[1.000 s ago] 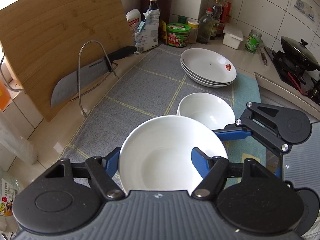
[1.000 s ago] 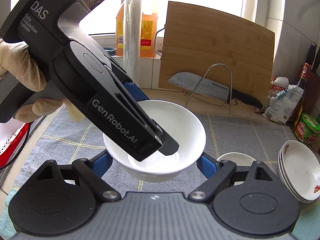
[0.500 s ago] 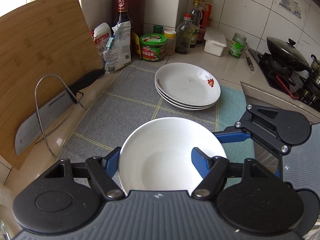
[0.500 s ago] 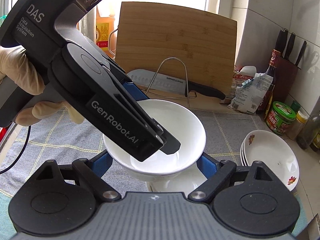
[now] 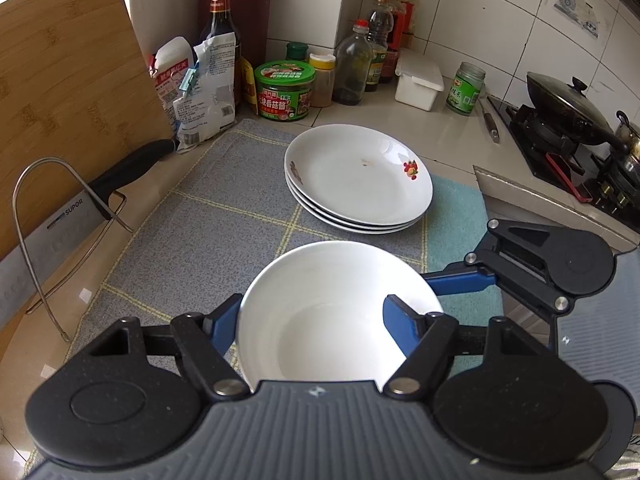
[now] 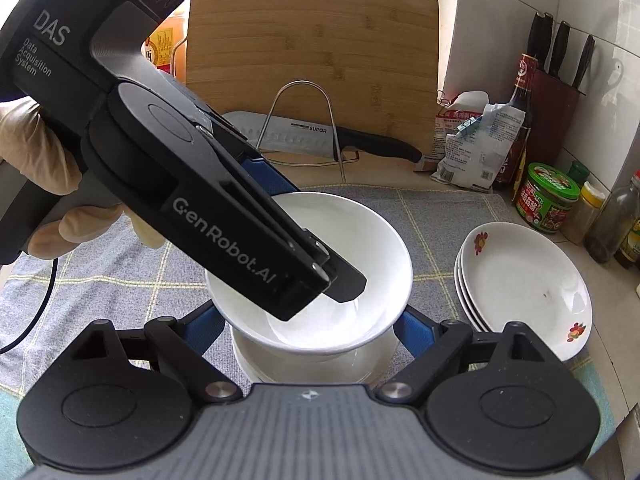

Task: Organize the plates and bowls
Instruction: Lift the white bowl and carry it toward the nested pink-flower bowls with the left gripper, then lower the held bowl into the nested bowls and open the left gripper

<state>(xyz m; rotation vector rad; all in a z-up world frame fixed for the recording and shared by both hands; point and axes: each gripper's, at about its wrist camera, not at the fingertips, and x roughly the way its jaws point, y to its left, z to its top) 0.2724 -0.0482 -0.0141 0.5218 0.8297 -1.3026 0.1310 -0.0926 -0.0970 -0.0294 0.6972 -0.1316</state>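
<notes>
My left gripper [image 5: 312,316] is shut on the rim of a white bowl [image 5: 328,304], one finger inside and one outside. In the right wrist view this bowl [image 6: 360,240] hangs just above a second white bowl [image 6: 312,364] on the mat. My right gripper [image 6: 308,324] has its jaws spread wide on either side of the two bowls and grips nothing; it also shows in the left wrist view [image 5: 520,276]. A stack of three white plates [image 5: 360,180] with red flower prints lies beyond on the mat, also seen in the right wrist view [image 6: 524,288].
A grey checked mat [image 5: 208,232] covers the counter. A bamboo cutting board [image 5: 60,92] and a knife [image 5: 60,216] in a wire rack stand at the left. Bottles, jars and a green tub [image 5: 285,90] line the back wall. A stove with a wok [image 5: 568,116] is at the right.
Both grippers moved with the held bowl toward the plate stack, and the bowl now hangs right over the second bowl. The left grip has not changed.
</notes>
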